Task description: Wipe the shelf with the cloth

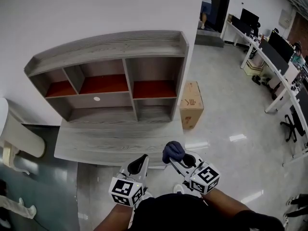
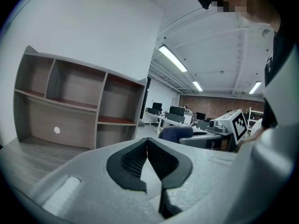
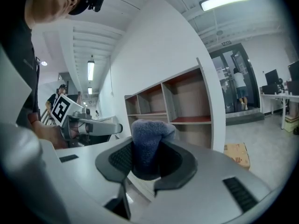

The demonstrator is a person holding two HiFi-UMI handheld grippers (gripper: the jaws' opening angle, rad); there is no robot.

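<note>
The grey wooden shelf (image 1: pixel 110 81) with red boards stands against the white wall, ahead of both grippers; it also shows in the left gripper view (image 2: pixel 70 106) and the right gripper view (image 3: pixel 182 106). My right gripper (image 1: pixel 175 159) (image 3: pixel 147 164) is shut on a dark blue cloth (image 1: pixel 172 151) (image 3: pixel 148 143), which bulges up out of the jaws. It hovers just short of the shelf's low front ledge (image 1: pixel 110 143). My left gripper (image 1: pixel 142 160) (image 2: pixel 148 146) is beside it on the left, shut with nothing held. The cloth (image 2: pixel 176 133) is also seen from the left gripper.
A cardboard box (image 1: pixel 191 105) (image 3: pixel 237 154) sits on the shiny floor right of the shelf. Desks with monitors (image 1: pixel 274 57) line the far right. A white rounded object (image 1: pixel 19 134) is at the left edge. A person (image 1: pixel 207 6) stands in the far doorway.
</note>
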